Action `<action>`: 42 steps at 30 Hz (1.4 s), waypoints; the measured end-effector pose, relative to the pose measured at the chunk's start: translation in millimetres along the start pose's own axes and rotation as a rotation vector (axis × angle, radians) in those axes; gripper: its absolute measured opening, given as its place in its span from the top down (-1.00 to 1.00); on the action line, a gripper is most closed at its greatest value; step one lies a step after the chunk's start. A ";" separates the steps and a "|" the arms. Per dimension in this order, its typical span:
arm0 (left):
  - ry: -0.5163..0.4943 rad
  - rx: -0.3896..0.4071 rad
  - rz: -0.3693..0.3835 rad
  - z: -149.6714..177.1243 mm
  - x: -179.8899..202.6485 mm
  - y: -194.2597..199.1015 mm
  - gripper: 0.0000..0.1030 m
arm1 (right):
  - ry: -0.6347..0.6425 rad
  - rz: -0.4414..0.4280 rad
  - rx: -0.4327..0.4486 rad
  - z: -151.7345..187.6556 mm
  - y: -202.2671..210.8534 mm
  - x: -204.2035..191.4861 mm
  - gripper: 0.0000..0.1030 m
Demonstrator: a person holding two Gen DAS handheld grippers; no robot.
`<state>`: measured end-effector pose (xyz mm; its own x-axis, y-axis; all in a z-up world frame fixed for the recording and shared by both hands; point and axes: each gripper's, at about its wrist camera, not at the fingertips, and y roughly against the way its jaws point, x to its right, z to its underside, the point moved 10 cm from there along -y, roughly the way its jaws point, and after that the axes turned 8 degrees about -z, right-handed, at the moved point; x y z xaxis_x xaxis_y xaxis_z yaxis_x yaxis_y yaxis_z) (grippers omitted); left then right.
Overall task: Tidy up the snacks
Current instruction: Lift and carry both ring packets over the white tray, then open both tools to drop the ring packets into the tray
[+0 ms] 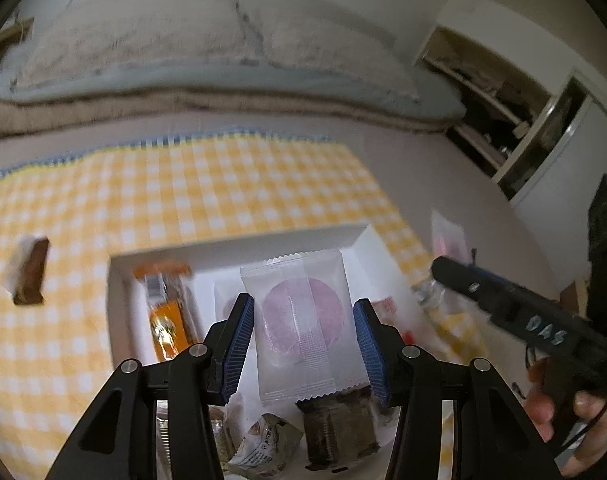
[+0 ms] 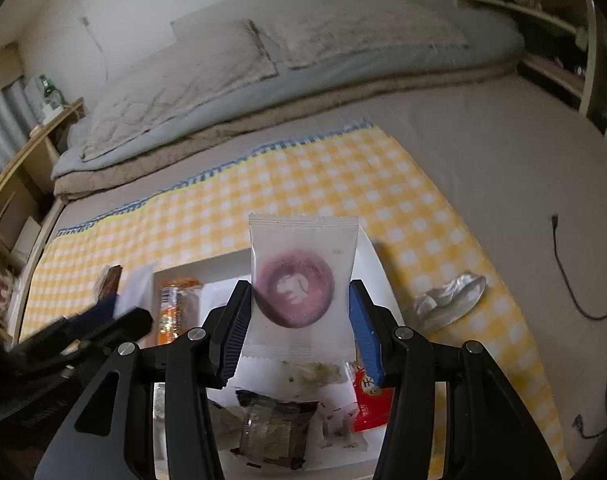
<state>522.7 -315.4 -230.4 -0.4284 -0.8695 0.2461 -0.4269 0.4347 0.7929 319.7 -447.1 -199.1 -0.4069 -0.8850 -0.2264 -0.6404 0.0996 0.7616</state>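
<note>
Each gripper's fingers are clamped on the side edges of a white donut packet: the left gripper [image 1: 303,344] holds one packet [image 1: 299,324], the right gripper [image 2: 301,324] the other [image 2: 303,280]. Both packets stand with their long axis running forward, away from the fingers, out over the white box [image 1: 119,280]. That box sits on the yellow checked cloth [image 1: 183,200], directly below and ahead of both hands, the left looking slightly nearer its middle.

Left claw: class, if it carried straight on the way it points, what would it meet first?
Most likely the orange snack bar and other packets in the white box below. The left claw already holds a white wrapped purple snack; depth is unclear.
</note>
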 end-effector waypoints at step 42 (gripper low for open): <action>-0.171 -0.106 -0.056 33.1 -11.7 -57.2 -1.00 | -0.012 -0.035 -0.189 31.9 -70.2 -1.9 -0.55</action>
<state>525.7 -322.2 -297.1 -0.5388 -0.8354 0.1090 -0.3713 0.3516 0.8594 344.6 -437.9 -271.4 -0.3950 -0.8808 -0.2612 -0.5209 -0.0195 0.8534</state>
